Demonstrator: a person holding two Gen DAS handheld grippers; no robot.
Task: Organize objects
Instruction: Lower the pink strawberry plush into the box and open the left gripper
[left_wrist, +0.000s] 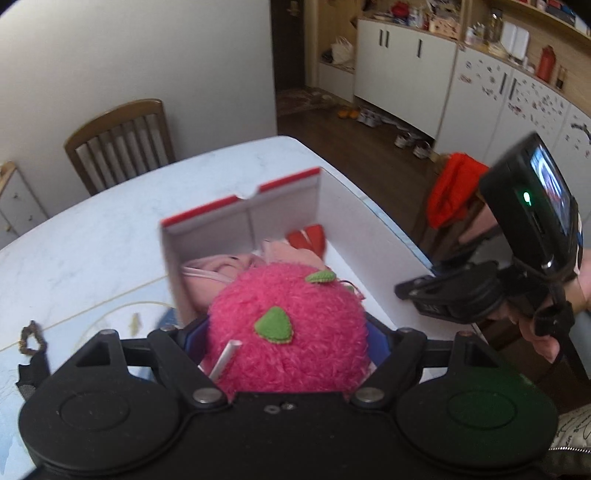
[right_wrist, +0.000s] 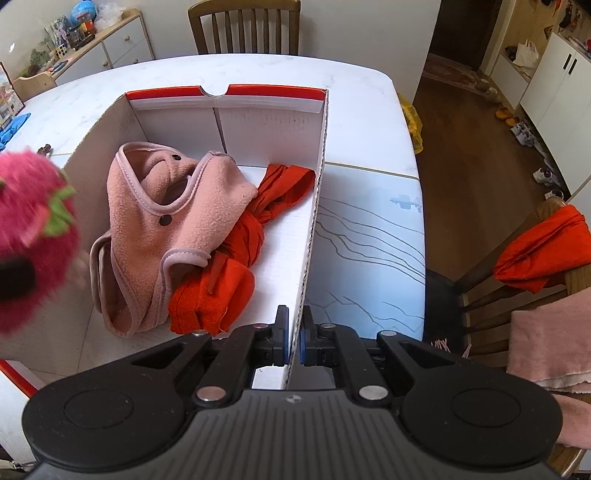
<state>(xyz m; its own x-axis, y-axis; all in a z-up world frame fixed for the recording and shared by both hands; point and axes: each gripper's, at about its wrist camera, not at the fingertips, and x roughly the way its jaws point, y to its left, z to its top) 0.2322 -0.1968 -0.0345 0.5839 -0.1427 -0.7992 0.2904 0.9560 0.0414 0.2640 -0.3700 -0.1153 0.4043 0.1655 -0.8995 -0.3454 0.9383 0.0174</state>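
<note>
The left gripper (left_wrist: 286, 332) holds a fluffy pink strawberry plush (left_wrist: 288, 328) between widely spread jaws, the toy's bulk filling the gap, with its green felt leaves facing up and a white stick (left_wrist: 225, 363) poking from its side. It hangs at the near-left edge of an open white cardboard box (right_wrist: 314, 206) with a red rim, which stands on a pale marble-patterned table (right_wrist: 369, 122); in the right wrist view the toy shows blurred at the box's left wall, not yet inside. The right gripper (right_wrist: 293, 343) is pinched tight on the box's right wall, one jaw inside and one outside, apparently to keep the light carton from sliding or tipping while things go in. Already lying on the box floor are a pink fleece garment with snap buttons (right_wrist: 155, 221) and a knotted red cloth (right_wrist: 236, 258), touching one another. The likely step in hand is carrying the plush over the wall and setting it beside them. A red garment (right_wrist: 546, 247) drapes a chair well to the right.
</note>
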